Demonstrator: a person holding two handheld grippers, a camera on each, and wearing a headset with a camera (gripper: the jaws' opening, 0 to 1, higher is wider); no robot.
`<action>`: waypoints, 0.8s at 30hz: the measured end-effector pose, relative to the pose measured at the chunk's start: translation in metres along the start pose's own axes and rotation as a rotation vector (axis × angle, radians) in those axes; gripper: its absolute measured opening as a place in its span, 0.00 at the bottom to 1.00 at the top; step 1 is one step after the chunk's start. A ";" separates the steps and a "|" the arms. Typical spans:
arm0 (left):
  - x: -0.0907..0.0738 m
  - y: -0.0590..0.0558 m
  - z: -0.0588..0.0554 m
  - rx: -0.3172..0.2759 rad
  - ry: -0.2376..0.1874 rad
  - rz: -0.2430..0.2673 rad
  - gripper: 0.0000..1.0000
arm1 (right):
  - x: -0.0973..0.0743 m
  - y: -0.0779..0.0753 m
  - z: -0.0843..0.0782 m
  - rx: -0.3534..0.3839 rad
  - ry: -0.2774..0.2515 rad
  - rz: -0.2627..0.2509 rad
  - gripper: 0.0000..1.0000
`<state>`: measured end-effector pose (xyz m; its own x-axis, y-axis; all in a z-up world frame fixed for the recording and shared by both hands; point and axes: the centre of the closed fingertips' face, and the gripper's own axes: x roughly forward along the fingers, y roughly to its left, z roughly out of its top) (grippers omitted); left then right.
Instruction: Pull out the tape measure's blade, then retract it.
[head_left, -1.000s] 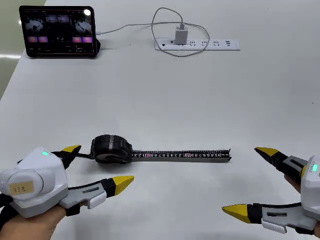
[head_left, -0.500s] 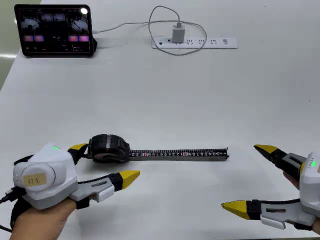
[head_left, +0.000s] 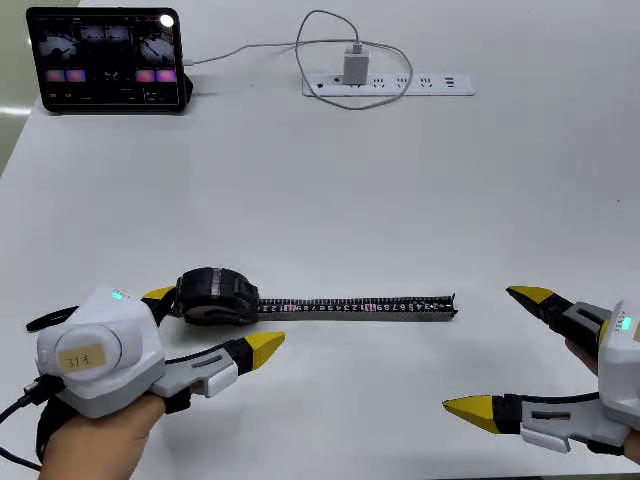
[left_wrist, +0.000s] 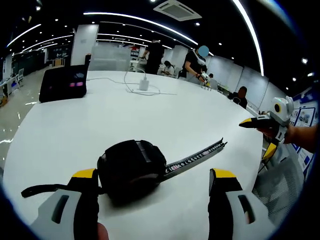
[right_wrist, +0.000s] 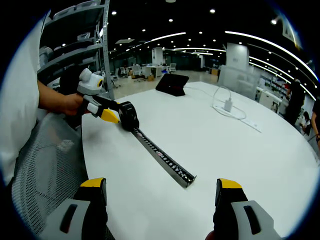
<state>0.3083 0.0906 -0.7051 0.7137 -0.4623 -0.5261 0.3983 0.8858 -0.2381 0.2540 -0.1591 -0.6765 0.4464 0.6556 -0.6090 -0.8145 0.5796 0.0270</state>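
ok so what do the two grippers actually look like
The left gripper and right gripper have white bodies and pointed dark fingers with yellow tips. Each carries a small green light. The left has a beige handwritten label and a black cable.

Black tape measure (head_left: 218, 296); white table (head_left: 400, 200); left tongs (head_left: 212, 320) and right tongs (head_left: 496, 351) white, yellow-tipped

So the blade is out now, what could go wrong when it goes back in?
1. The blade lies extended with the right hand-held gripper open and clear of its tip, so an unguided retraction may whip.
2. The left hand-held gripper is open around the case; a poor grip may let it slide on the smooth table.
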 end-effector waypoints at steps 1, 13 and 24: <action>0.000 0.000 0.000 -0.008 -0.003 0.006 0.89 | 0.000 0.000 0.000 0.000 0.001 0.001 0.89; 0.006 0.004 0.002 -0.030 -0.012 0.126 0.83 | 0.001 -0.002 0.000 0.003 -0.003 -0.002 0.89; 0.009 0.016 0.003 -0.061 -0.010 0.238 0.74 | 0.002 -0.002 0.000 0.003 -0.001 -0.003 0.88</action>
<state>0.3227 0.1000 -0.7113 0.7891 -0.2405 -0.5652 0.1833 0.9704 -0.1571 0.2563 -0.1591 -0.6775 0.4494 0.6546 -0.6079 -0.8120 0.5831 0.0277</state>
